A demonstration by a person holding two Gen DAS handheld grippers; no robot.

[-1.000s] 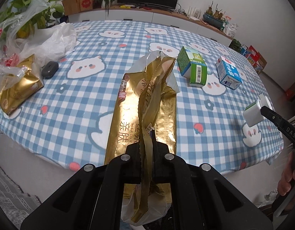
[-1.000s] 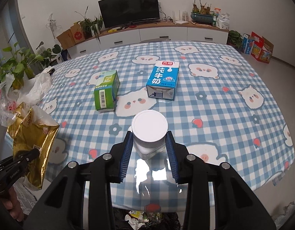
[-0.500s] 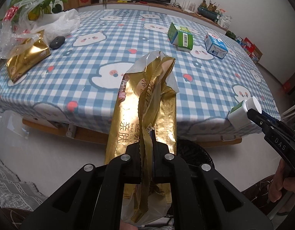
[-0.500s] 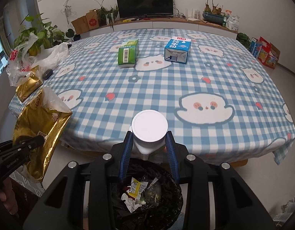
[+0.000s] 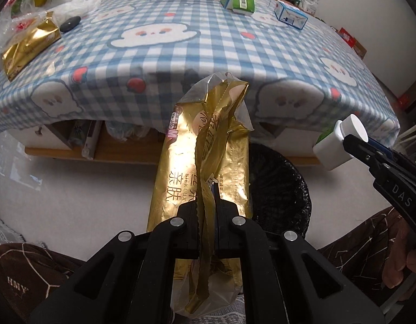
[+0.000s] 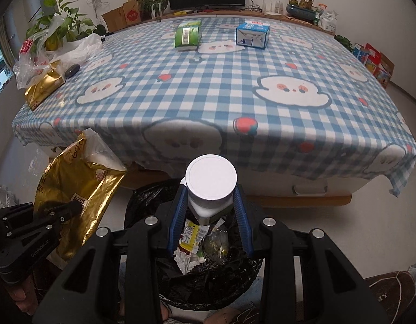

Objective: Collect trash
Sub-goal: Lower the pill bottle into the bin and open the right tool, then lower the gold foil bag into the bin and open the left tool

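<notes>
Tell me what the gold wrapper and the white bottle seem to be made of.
Gold wrapper: thin metallised plastic film, glossy; it creases, mirrors light, and has a serrated seam. White bottle: likely rigid plastic, matte and opaque, with a ribbed screw cap.

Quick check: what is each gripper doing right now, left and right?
Left gripper: shut on the crinkled gold foil wrapper.
Right gripper: shut on the small white plastic bottle with a round cap.
</notes>
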